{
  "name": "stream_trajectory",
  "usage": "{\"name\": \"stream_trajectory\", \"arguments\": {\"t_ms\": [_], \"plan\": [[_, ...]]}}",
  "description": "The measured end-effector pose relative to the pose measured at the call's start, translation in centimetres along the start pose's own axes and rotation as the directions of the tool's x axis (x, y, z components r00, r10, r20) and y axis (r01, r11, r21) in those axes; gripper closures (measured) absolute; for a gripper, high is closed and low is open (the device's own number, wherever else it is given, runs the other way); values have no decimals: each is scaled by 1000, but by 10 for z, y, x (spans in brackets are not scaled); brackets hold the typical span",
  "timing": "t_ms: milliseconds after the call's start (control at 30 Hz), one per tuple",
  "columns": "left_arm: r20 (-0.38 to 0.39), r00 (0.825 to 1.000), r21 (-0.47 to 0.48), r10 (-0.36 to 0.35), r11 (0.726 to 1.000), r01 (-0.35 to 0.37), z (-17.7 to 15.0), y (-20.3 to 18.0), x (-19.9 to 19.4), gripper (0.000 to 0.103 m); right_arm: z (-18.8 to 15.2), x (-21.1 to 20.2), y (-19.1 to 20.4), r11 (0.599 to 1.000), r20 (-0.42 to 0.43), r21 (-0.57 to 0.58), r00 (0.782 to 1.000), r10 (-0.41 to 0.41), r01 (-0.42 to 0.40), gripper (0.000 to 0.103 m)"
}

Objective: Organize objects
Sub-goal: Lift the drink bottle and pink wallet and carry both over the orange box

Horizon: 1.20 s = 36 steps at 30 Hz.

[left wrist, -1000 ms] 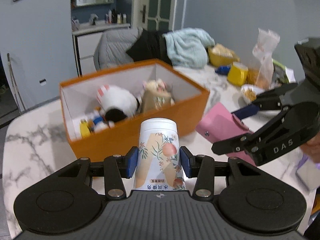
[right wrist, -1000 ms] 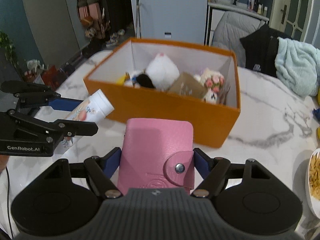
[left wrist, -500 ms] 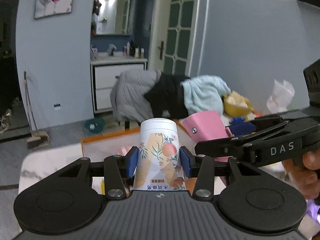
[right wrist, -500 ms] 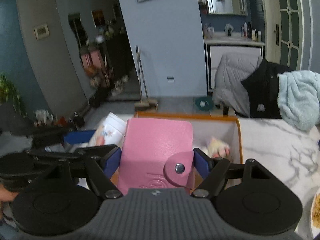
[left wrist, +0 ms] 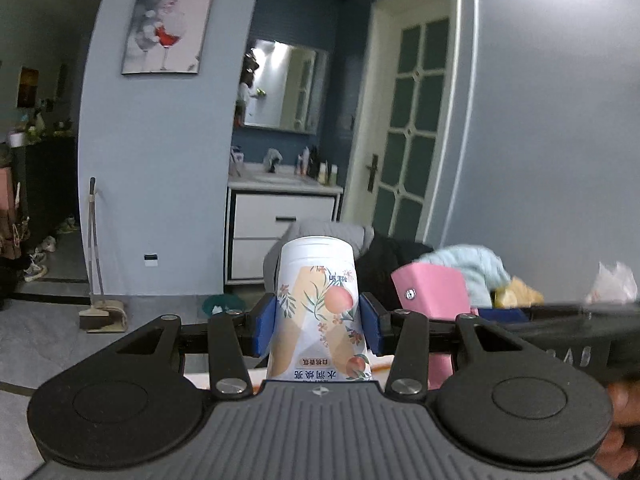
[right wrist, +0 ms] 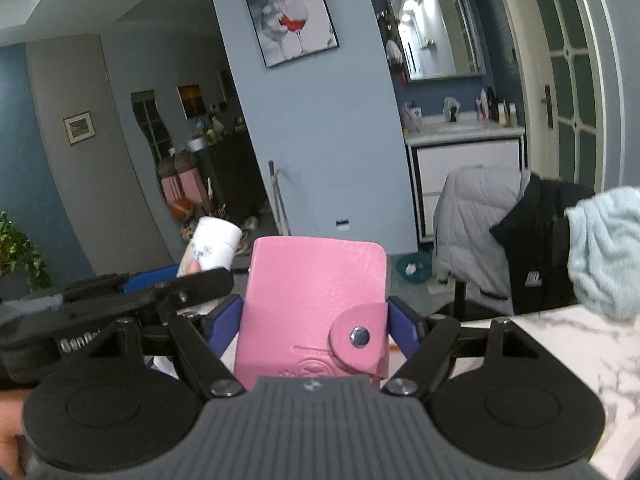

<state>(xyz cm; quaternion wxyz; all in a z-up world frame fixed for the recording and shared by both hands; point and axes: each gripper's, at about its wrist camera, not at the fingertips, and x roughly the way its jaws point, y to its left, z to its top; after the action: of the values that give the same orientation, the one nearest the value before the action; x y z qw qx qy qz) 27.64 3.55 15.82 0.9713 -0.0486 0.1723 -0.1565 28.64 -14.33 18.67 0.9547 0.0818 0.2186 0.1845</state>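
now a white peach-printed plastic bottle (left wrist: 316,312) is clamped in the left gripper (left wrist: 316,326) and a pink leather snap wallet (right wrist: 312,312) in the right gripper (right wrist: 314,326); both are likely carried, and a drop spot must be found below the tongs.

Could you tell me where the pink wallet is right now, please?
The pink wallet is clamped between the right gripper pads, raised in the air. In the left wrist view it sits just right of the peach-print bottle held by the left gripper.
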Motion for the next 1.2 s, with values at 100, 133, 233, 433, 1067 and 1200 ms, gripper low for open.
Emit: {"name": "stream_trajectory", "arguments": {"t_ms": [100,133,233,433,1067,1200], "plan": [[9,1000,-61,-10,998,11,-2,11,8,51,-2,12,-4,1000,34,-2,999,-3,4,25],[-3,1000,-71,-8,997,8,-4,13,13,51,-4,15,-6,1000,35,0,999,-7,7,25],[-52,999,-83,6,996,-10,-16,20,29,51,-14,35,-17,999,-1,0,999,-33,33,25],[-175,984,-165,23,985,-52,-64,41,70,51,-47,87,-44,994,-102,7,989,-106,107,25],[-380,914,-50,144,983,-175,-116,44,113,51,-96,155,-71,985,-241,-59,955,-174,165,25],[-380,914,-72,140,981,-181,-116,48,114,50,-102,160,-67,981,-235,-77,953,-190,176,25]]}}
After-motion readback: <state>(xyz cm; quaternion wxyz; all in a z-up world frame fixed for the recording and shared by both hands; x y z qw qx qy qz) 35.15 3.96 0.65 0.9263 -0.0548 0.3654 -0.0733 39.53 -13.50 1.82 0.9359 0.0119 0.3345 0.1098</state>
